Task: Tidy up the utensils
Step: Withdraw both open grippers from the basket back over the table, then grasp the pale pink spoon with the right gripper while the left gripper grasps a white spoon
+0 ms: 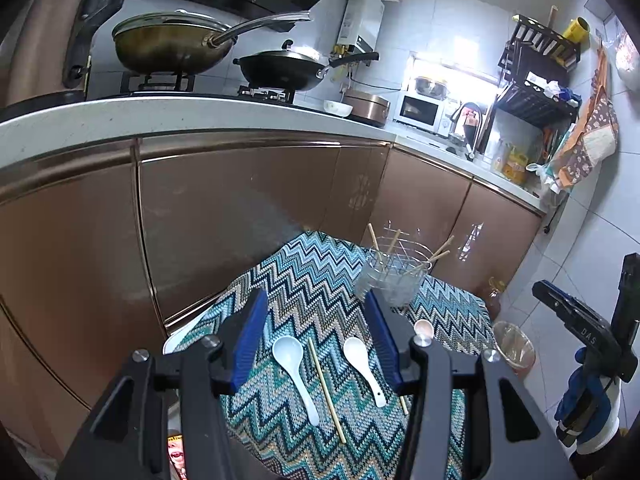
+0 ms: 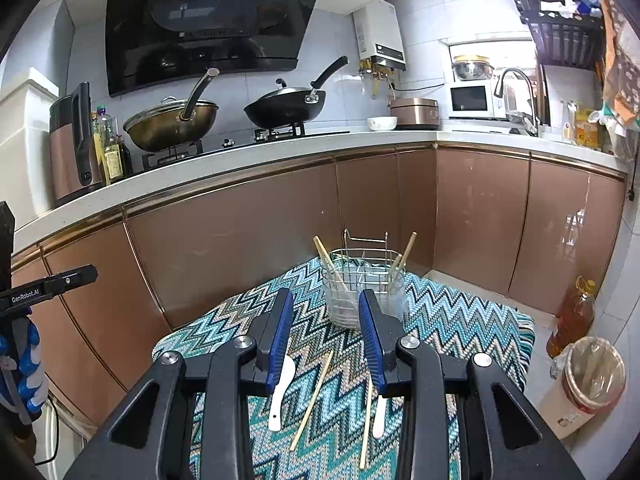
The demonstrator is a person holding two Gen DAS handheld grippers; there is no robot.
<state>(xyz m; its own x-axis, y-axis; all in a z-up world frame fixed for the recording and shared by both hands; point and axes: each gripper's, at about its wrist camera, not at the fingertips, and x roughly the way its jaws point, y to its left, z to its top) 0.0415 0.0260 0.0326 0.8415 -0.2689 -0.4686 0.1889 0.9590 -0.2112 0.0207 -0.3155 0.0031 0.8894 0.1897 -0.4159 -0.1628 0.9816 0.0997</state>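
Both tools, left (image 1: 316, 340) and right (image 2: 326, 344), hover spread & empty over desk (image 1: 280, 280) w/ spoons (image 1: 294, 372) + chopsticks (image 1: 326, 390) loose, rack (image 2: 362, 292) behind; pickup step, next needs dropping onto one utensil & pinching.

Three white spoons (image 1: 295, 372) lie on the zigzag cloth (image 1: 320, 280); two loose chopsticks (image 1: 326, 390) beside them; four chopsticks stand in one wire holder (image 2: 362, 280).
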